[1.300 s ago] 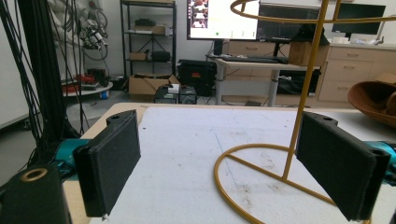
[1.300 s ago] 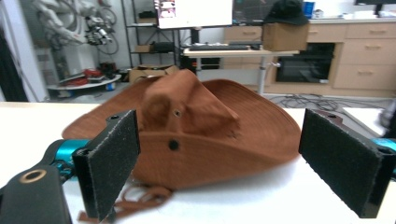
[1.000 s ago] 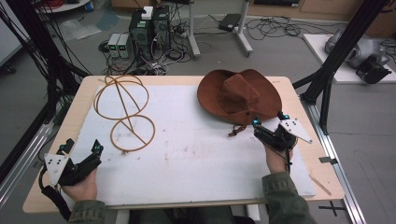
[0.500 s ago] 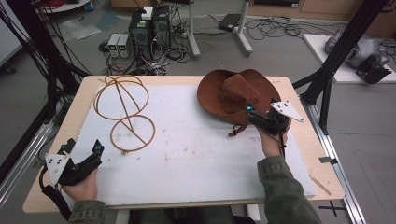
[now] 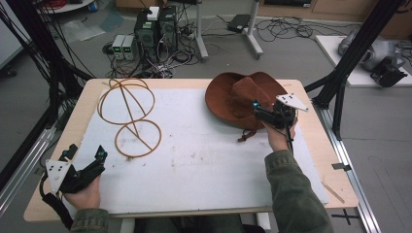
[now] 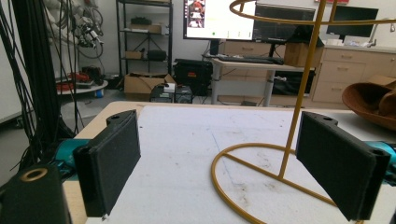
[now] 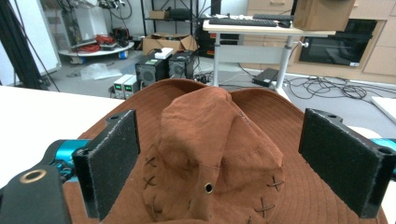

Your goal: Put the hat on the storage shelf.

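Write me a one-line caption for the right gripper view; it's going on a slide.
Right gripper, jaws open, poised over the crown of a brown hat on the table.

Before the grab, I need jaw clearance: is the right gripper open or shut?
Open. In the right gripper view, the right gripper has its jaws wide apart either side of the brown hat's crown, touching nothing.

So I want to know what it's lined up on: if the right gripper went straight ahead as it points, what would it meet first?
Most likely the crown of the brown hat: it sits between the right gripper's open jaws, directly ahead.
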{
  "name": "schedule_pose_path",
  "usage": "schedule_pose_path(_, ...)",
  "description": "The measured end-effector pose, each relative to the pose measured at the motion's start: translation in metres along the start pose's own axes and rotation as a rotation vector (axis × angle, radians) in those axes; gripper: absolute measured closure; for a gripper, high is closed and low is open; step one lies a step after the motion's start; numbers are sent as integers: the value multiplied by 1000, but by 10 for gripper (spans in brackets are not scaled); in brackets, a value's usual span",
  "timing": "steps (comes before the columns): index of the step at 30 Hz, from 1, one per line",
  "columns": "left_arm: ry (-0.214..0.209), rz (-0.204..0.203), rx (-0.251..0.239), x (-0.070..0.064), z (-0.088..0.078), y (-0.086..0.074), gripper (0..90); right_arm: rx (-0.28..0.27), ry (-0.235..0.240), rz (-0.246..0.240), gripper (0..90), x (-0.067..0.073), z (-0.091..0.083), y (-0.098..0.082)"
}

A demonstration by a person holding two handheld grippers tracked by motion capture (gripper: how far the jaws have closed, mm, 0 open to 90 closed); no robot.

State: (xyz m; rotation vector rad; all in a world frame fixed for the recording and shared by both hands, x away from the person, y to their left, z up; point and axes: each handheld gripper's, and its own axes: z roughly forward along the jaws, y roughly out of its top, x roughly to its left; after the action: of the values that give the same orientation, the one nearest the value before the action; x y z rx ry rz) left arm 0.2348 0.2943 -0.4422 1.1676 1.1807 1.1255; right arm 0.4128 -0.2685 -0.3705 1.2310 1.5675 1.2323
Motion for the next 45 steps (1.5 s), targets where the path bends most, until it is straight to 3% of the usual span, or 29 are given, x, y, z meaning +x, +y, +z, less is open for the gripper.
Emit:
schedule_pose_path(9, -3, 6, 3, 0, 1, 0, 143, 76, -2, 21, 118, -4, 26, -5)
schedule_pose_path(21, 2, 5, 8, 3, 2, -1, 143, 120, -11, 4, 117, -5, 49, -10)
schedule_pose_path(29, -13, 14, 15, 1, 5, -2, 143, 205, 13, -33, 118, 3, 69, -28)
schedule_pose_path(39, -16, 16, 18, 1, 6, -3, 143, 228, 5, -45, 120, 6, 78, -37)
schedule_pose_path(42, -23, 22, 25, 0, 7, -4, 142, 237, 7, -48, 177, 4, 78, -38)
schedule_pose_path(45, -23, 26, 24, -1, 7, -4, 143, 245, 14, -44, 330, 1, 77, -36)
